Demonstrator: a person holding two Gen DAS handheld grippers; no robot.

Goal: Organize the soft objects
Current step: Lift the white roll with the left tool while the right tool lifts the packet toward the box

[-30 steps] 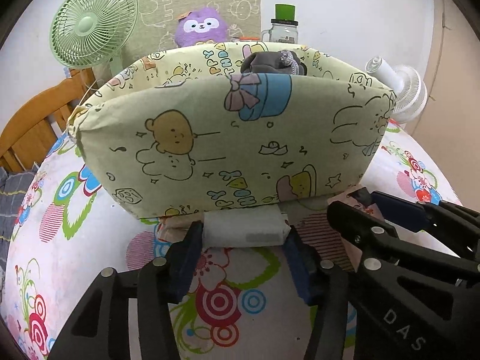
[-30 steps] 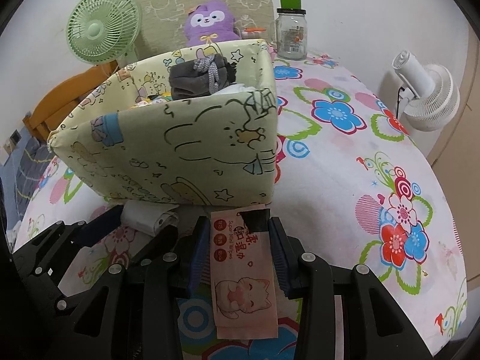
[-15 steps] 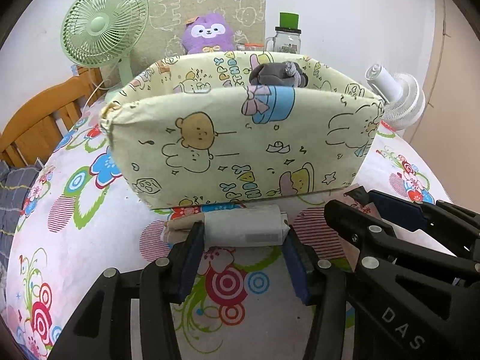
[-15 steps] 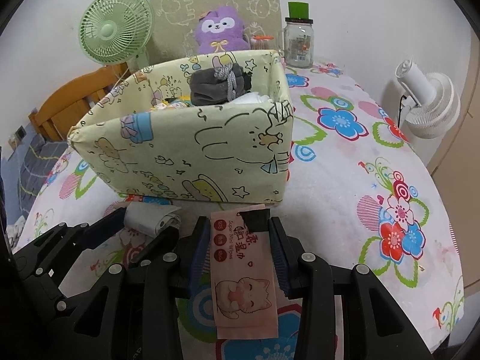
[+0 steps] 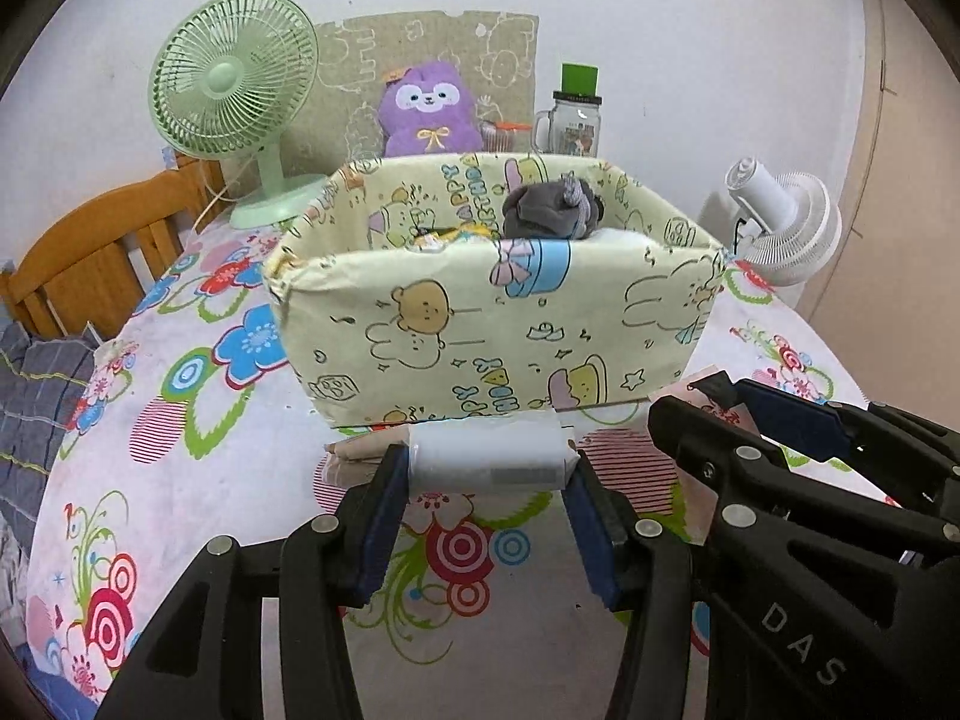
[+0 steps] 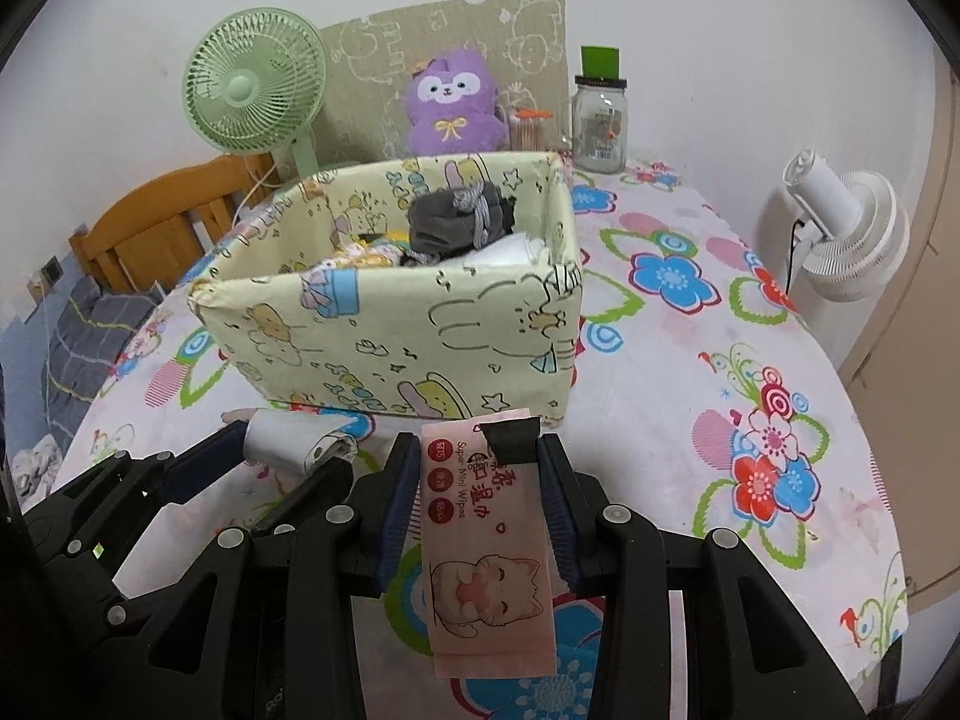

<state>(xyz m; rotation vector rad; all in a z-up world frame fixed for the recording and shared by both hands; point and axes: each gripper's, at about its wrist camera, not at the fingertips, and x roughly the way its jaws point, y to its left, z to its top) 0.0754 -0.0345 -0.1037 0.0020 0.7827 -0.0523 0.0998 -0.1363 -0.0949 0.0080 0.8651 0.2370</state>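
A white tissue pack [image 5: 489, 461] sits clamped in the left hand-held gripper [image 5: 486, 474], above the flowered surface [image 5: 180, 420] just before the cartoon-print box [image 5: 492, 324]. The right hand-held gripper [image 6: 477, 480] grips a pink wipes pack [image 6: 486, 546] beside it.

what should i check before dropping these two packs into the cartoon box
1. Left gripper shut on the white tissue pack: ok.
2. Right gripper shut on the pink wipes pack: ok.
3. Both packs raised above the box rim: not ok, they sit below it.
4. Free room in the yellow cartoon box: cannot tell; grey socks and other items fill the far part.
5. The grippers stand apart: ok.
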